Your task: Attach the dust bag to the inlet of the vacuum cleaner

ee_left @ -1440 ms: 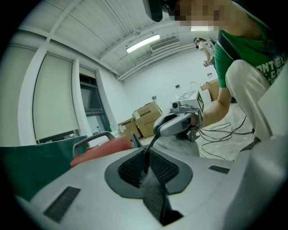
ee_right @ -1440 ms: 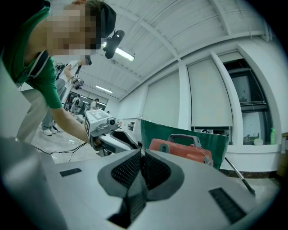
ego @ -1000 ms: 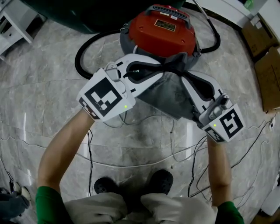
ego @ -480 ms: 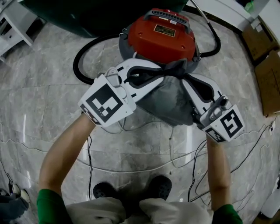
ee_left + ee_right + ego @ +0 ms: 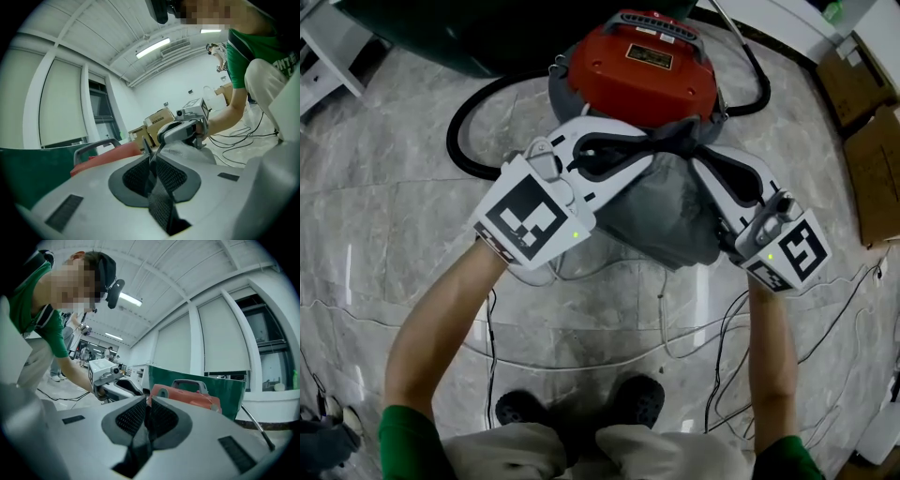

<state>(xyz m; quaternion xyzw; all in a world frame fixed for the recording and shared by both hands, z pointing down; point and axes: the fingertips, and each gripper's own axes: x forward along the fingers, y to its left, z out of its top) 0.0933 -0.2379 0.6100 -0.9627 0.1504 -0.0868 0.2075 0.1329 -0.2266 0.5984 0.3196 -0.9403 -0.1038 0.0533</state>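
Dust bag point(image 5: 661, 211) hangs just before the red vacuum cleaner point(image 5: 642, 70). My left gripper point(image 5: 654, 145) and right gripper point(image 5: 699, 159) each have fingers pinched shut on its dark rim, likely to stretch the opening toward the inlet.

At your feet, thin black and white cables point(image 5: 493, 328) trail across the grey marble floor point(image 5: 394, 216); brown cardboard boxes point(image 5: 874, 159) lie to your right.

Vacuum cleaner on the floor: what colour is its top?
Red. The vacuum cleaner shows best in the head view, seen from above.
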